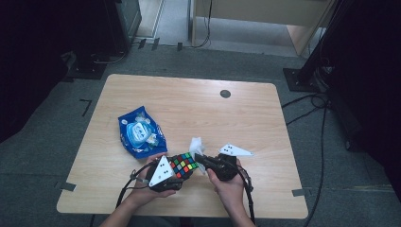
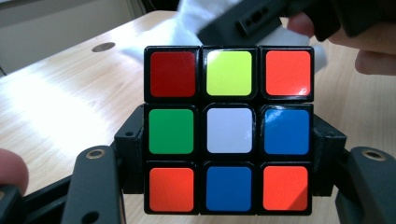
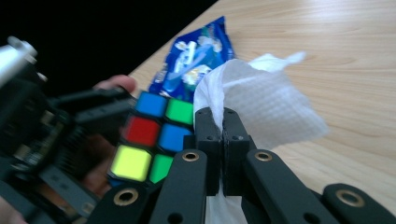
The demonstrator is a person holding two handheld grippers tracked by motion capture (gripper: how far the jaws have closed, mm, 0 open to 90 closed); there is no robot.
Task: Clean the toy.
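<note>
A scrambled colour cube (image 1: 184,165) (image 2: 228,128) (image 3: 154,137) is held just above the table's near edge, clamped between the jaws of my left gripper (image 1: 182,170) (image 2: 228,154). My right gripper (image 1: 202,160) (image 3: 222,140) is shut on a white wipe (image 1: 196,145) (image 3: 261,105) and holds it against the cube's right side. In the left gripper view the wipe (image 2: 205,23) and the right gripper's dark body rise behind the cube's top edge.
A blue wipes packet (image 1: 141,132) (image 3: 194,60) lies on the wooden table (image 1: 198,113) left of centre, a little beyond the cube. A round dark grommet (image 1: 225,93) (image 2: 103,46) sits near the far edge. Cables trail off the near edge.
</note>
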